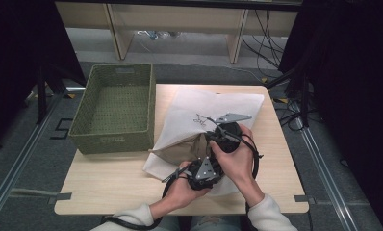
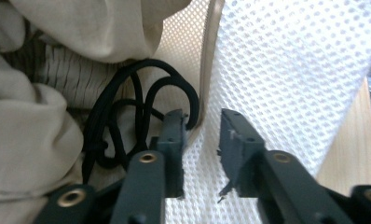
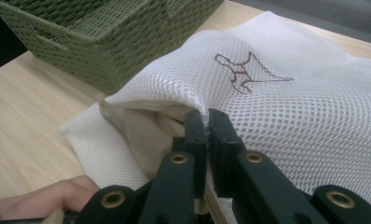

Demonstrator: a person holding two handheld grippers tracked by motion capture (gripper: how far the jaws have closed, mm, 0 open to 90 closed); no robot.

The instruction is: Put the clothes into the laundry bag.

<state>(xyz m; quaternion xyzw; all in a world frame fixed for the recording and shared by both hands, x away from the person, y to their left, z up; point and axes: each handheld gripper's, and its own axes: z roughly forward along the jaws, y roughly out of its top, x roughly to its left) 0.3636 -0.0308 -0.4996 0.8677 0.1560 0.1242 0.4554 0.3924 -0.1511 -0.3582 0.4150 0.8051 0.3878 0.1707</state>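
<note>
A white mesh laundry bag (image 1: 213, 108) with a small brown figure stitched on it lies on the table, its mouth towards me. My right gripper (image 3: 206, 122) is shut on the upper edge of the bag's mouth (image 3: 174, 100) and holds it raised. A beige garment (image 2: 30, 140) with a looped black cord (image 2: 127, 102) sits inside the mouth. My left gripper (image 2: 202, 140) is at the opening with its jaws apart; the left fingertip (image 2: 174, 135) touches the cord and mesh shows behind the gap. In the high view both grippers (image 1: 201, 163) (image 1: 209, 137) sit close together at the bag's near end.
A green woven basket (image 1: 115, 103) stands empty on the table's left side, beside the bag. Bare light wood of the table (image 1: 108, 178) lies in front of the basket and along the right edge. Cables run on the floor beyond the table.
</note>
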